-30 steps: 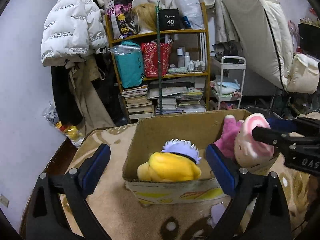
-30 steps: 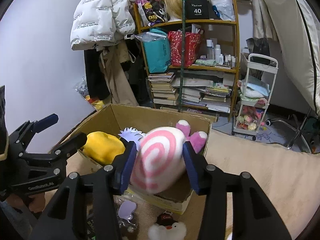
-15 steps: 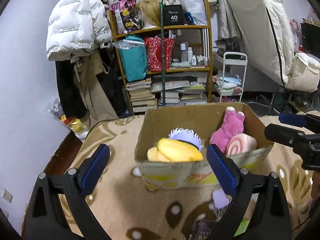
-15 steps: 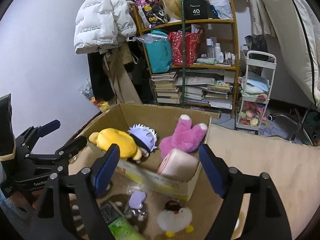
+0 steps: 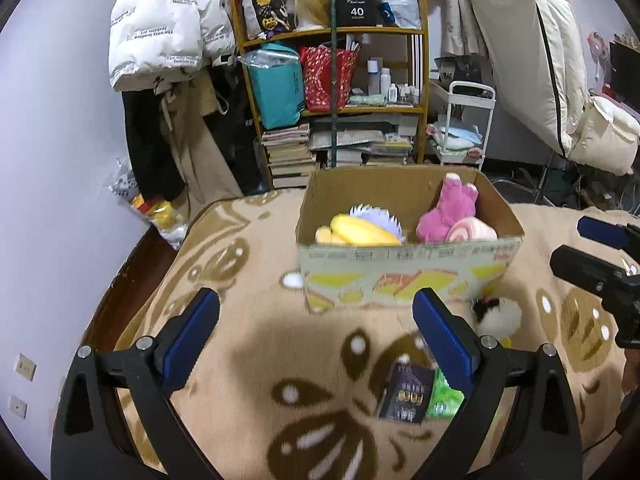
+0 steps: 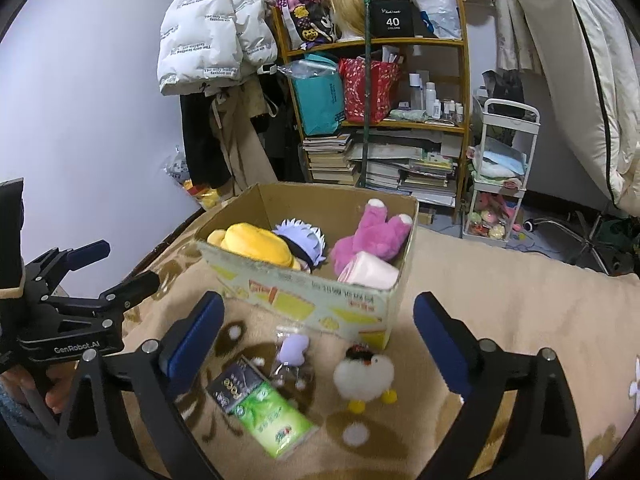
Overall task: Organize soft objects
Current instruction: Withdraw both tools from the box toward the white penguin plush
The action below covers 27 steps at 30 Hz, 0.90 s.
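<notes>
A cardboard box [image 6: 320,300] is sitting on a tan patterned blanket [image 5: 248,360], and four soft toys are lying inside it: a yellow plush [image 6: 256,246], a doll with spiky pale-purple hair [image 6: 302,236], a pink plush [image 6: 376,234], and a pink-and-white swirl roll [image 6: 370,272] tucked against the near right corner. In the left wrist view the box's front wall is hiding the lower parts of all four, and the yellow plush [image 5: 360,232] is blurring there.

The left gripper [image 5: 316,336] is hovering over bare blanket with its jaws spread wide, holding nothing. The right gripper [image 6: 318,336] is also hanging with its jaws wide apart, empty, above the items lying in front of the box.

Those items are resting on the blanket outside the box: a white fluffy penguin [image 6: 364,374] with yellow feet, a small purple thing in a clear wrapper [image 6: 294,350] that is hard to make out, a dark packet [image 6: 236,384] and a green packet [image 6: 276,420] touching each other. From the left wrist view the penguin [image 5: 498,316] is showing only partly beside the box's corner, the purple thing is not showing at all, and the left gripper's right finger is covering part of the green packet [image 5: 442,398].
</notes>
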Each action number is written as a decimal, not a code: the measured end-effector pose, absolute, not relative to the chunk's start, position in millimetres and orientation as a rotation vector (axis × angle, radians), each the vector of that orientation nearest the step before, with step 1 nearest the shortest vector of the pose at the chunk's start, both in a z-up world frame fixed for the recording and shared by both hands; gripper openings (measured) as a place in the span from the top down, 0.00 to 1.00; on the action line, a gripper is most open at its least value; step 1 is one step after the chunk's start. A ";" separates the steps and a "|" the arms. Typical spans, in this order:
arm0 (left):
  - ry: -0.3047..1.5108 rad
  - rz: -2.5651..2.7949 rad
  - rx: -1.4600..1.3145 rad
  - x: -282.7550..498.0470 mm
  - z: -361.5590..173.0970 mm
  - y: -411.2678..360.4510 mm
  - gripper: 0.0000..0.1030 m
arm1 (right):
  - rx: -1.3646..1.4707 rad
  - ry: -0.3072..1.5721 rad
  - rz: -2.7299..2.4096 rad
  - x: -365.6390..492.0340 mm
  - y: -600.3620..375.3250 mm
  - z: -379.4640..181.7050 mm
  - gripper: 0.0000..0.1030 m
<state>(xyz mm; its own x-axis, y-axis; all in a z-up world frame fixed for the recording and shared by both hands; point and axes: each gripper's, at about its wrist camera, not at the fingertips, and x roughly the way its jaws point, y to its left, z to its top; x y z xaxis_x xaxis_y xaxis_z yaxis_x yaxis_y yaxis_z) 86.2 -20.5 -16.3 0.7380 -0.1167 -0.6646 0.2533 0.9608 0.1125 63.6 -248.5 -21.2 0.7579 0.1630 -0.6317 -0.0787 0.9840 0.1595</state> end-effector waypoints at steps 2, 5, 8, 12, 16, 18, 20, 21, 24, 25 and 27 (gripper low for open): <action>0.723 -0.205 0.202 77.0 -16.7 -17.9 0.07 | 0.120 0.703 0.130 56.1 -246.1 -20.0 0.03; 0.738 -0.204 0.205 65.0 -16.5 -16.0 0.07 | 0.122 0.710 0.123 44.6 -242.4 -19.0 0.02; 0.752 -0.202 0.211 53.9 -17.1 -15.8 0.07 | 0.123 0.712 0.123 34.3 -238.8 -19.0 0.00; 0.770 -0.210 0.209 42.3 -18.4 -14.0 0.07 | 0.115 0.717 0.128 23.2 -233.1 -20.1 0.00; 0.785 -0.195 0.221 35.6 -20.8 -12.8 0.06 | 0.103 0.731 0.133 15.2 -226.3 -23.7 0.00; 0.809 -0.188 0.209 36.1 -24.2 -9.4 0.07 | 0.089 0.740 0.133 14.1 -222.6 -25.9 0.00; 0.828 -0.184 0.194 36.8 -27.9 -5.8 0.07 | 0.077 0.749 0.133 14.5 -219.6 -28.3 0.00; 0.835 -0.181 0.189 37.7 -29.5 -4.1 0.07 | 0.072 0.755 0.131 14.5 -217.3 -30.1 0.00; 0.842 -0.176 0.181 40.0 -32.4 -1.0 0.07 | 0.063 0.779 0.125 16.5 -213.1 -38.0 0.00; 0.845 -0.176 0.178 41.1 -33.4 -0.5 0.07 | 0.065 0.787 0.127 16.9 -212.4 -40.7 0.00; 0.855 -0.178 0.176 44.0 -37.1 -0.9 0.07 | 0.059 0.804 0.130 18.7 -210.3 -46.8 0.00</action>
<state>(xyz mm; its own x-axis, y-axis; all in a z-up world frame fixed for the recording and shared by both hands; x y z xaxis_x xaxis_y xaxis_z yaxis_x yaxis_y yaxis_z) 44.0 -0.9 -37.1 0.6432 -0.0853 -0.7609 0.2261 0.9706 0.0823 18.7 -210.3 -46.8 0.6861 0.1387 -0.7142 -0.0938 0.9903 0.1022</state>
